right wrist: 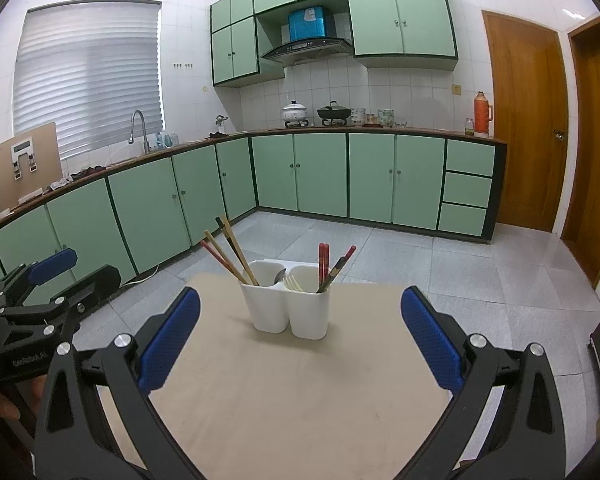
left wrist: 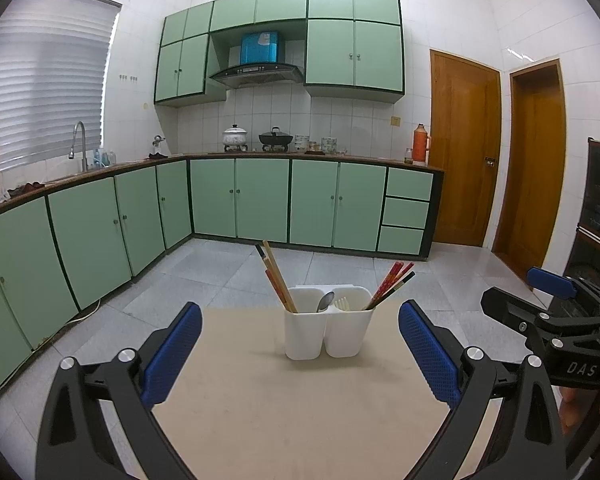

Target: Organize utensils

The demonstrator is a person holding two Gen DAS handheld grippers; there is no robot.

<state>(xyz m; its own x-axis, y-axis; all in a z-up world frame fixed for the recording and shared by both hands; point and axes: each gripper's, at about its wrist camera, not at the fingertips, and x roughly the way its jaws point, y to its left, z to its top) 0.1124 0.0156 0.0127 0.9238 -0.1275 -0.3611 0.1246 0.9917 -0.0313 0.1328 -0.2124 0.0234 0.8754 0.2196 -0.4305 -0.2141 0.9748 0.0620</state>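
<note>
The left black two-finger gripper with blue pads [left wrist: 300,354] and its right twin [right wrist: 300,340] both gape wide, side by side, level.

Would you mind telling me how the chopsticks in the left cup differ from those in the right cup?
The left chopsticks are mostly tan wood and lean left; the right chopsticks are red and dark, with some upright and some leaning right. The left bundle rises higher above its cup. Both stand handle-up in the white holder, a spoon and fork between them.

Black plastic gripper frames, blue textured fingers [left wrist: 172,354], silver screws, white "DAS" lettering, bare skin.
</note>
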